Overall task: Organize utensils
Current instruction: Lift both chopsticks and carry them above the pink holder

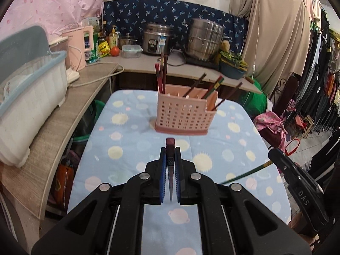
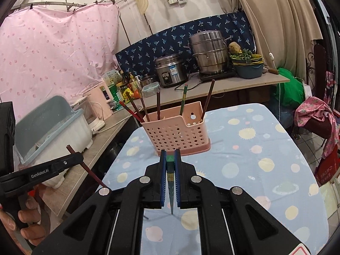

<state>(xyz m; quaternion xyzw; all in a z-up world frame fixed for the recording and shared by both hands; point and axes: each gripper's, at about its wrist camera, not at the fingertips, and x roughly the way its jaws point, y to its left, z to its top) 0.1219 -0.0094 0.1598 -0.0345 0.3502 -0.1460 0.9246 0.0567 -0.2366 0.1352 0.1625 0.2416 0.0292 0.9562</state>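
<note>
From the left wrist view, the left gripper (image 1: 170, 148) is clamped narrow on a dark red chopstick (image 1: 170, 161), whose length runs along the fingers, blunt end forward and thin tip back toward the camera. Straight ahead, a little apart, a pink perforated utensil holder (image 1: 182, 114) stands upright on a table (image 1: 127, 148) covered in a blue planet-print cloth. Several chopsticks already lean inside it. At the right edge, the right gripper (image 1: 274, 155) holds a green chopstick (image 1: 244, 175) angled across the cloth.

From the right wrist view, the right gripper (image 2: 170, 155) is likewise closed narrow on the green chopstick (image 2: 170, 180), blunt end forward. The holder (image 2: 176, 133) sits directly ahead and just beyond the fingertips, appearing nearer here than in the other view. At the left, the left gripper (image 2: 74, 158), held in a person's hand (image 2: 23, 218), carries the red chopstick (image 2: 89, 170) on a slant.

Both chopsticks point roughly toward the holder, so each likely needs tipping upright above its open top before release.
</note>
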